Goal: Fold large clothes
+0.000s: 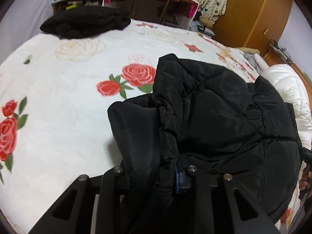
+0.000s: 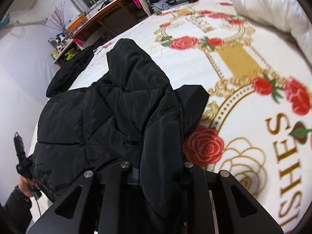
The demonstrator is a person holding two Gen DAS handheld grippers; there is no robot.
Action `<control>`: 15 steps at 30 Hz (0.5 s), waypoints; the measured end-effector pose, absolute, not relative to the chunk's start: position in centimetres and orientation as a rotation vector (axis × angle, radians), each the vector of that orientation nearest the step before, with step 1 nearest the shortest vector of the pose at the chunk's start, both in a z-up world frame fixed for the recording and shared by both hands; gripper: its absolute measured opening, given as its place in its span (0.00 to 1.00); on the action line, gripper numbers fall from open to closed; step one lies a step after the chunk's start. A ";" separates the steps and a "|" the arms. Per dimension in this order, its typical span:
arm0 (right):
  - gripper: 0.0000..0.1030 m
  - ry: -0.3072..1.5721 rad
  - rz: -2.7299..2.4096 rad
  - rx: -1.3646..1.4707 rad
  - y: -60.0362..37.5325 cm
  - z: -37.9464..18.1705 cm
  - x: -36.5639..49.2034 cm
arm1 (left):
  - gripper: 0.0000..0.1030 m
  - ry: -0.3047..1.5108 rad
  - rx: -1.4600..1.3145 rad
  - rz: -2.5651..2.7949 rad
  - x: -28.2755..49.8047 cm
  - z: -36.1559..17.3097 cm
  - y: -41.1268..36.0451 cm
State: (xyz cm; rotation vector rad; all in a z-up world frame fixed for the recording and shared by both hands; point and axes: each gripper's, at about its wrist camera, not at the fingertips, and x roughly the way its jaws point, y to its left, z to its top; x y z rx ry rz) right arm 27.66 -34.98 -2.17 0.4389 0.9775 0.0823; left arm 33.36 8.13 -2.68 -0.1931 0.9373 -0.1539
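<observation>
Even, soft indoor light. Strong fisheye bending, dark vignette at corners. Motion blur on blanket (image 2: 253,101) print; black jacket (image 1: 224,117) folds lose detail in shadow.

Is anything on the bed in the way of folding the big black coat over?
Nothing visible is. Both claws, left and right, already pinch the black coat. The rose blanket beyond it is bare. The other dark garment lies apart at the far edge, and the white quilt lies off to the side.
</observation>
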 end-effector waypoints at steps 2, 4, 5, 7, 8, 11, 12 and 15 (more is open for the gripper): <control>0.16 0.966 0.079 0.421 -34.9 -1.1 27.1 | 0.28 0.924 -0.194 -0.157 33.2 -1.5 8.3; 0.15 0.957 0.076 0.417 -34.9 -0.4 26.9 | 0.27 0.908 -0.195 -0.160 32.9 -0.4 8.2; 0.14 0.951 0.075 0.418 -34.9 0.0 26.7 | 0.27 0.899 -0.195 -0.160 32.7 0.2 8.3; 0.13 0.943 0.077 0.419 -34.8 0.6 26.6 | 0.27 0.884 -0.193 -0.160 32.5 1.2 8.6; 0.12 0.937 0.077 0.418 -34.6 1.0 26.3 | 0.27 0.877 -0.193 -0.162 32.4 1.7 8.8; 0.10 0.922 0.092 0.417 -34.2 2.1 25.8 | 0.27 0.861 -0.191 -0.161 31.4 2.9 9.2; 0.10 0.914 0.096 0.418 -34.0 2.5 25.5 | 0.27 0.858 -0.192 -0.161 31.4 3.2 9.3; 0.09 0.896 0.106 0.429 -33.7 3.8 25.0 | 0.27 0.851 -0.204 -0.165 30.6 4.2 9.6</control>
